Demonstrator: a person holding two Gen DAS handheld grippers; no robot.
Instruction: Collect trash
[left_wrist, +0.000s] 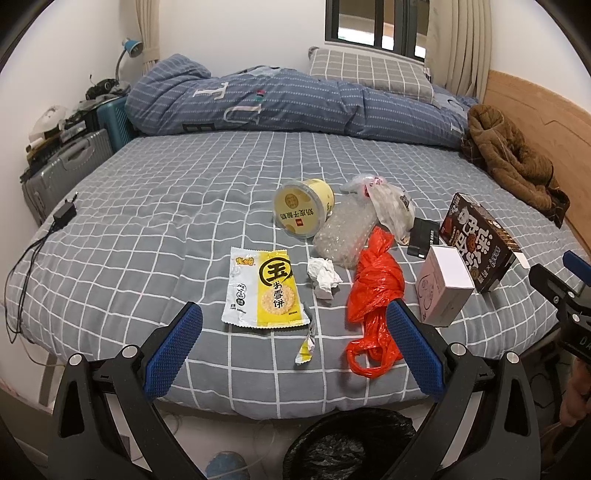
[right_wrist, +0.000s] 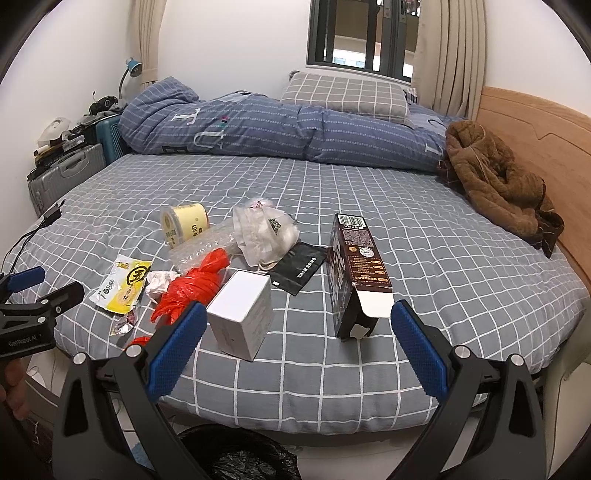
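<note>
Left wrist view: left gripper (left_wrist: 293, 345) gapes empty, snack wrapper (left_wrist: 263, 290) just ahead, lengthwise away; right gripper (right_wrist: 297, 345) equally wide, farther off.

You're looking at a wrapper (left_wrist: 264, 290) reading 玉 and 米雪饼 between your left claw's fingers, a tub (left_wrist: 301, 206) beyond it showing 奶皮子酸奶, and "GenRobot.AI" showing on the left claw (right_wrist: 27, 332).

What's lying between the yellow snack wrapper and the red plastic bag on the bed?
A crumpled white tissue lies between the yellow snack wrapper and the red plastic bag; the left wrist view shows it best.
</note>
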